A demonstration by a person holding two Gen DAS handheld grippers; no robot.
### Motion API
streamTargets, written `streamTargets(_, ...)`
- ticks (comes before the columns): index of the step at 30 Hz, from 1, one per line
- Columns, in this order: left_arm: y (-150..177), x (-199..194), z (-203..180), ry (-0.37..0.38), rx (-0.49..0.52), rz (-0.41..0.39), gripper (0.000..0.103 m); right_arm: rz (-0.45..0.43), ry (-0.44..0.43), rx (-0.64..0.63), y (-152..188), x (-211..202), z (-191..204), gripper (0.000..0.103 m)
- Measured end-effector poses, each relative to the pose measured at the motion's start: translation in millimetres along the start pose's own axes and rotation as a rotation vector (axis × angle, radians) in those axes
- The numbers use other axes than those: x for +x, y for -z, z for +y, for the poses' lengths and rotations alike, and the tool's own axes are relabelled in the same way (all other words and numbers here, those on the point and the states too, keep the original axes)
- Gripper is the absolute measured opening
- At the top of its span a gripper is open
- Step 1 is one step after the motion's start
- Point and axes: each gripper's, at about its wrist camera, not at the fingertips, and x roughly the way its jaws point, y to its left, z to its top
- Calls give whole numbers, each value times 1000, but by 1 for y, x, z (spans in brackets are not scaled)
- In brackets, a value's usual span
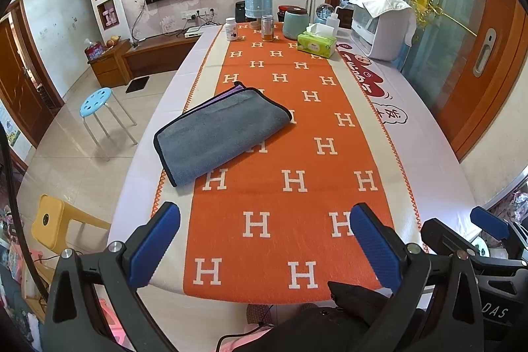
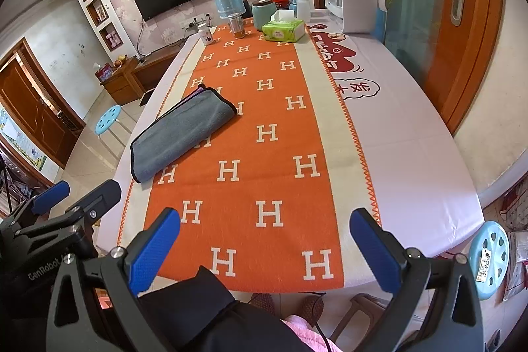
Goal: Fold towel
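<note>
The left gripper (image 1: pixel 265 240) is held low and level, its blue fingers (image 1: pixel 155 244) spread wide apart with nothing between them. The right gripper (image 2: pixel 265 244) is just beside it, equally wide and empty.

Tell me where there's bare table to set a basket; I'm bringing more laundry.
Free: the orange runner between the folded towel and the near edge, and the white cloth rightward. Crowded: the far end around the tissue box and jars.
</note>
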Motion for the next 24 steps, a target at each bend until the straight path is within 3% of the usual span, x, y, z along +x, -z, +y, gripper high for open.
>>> streamTargets(24,-4,5,0,2,1,1,102,5,3,4,0,4,-3,103)
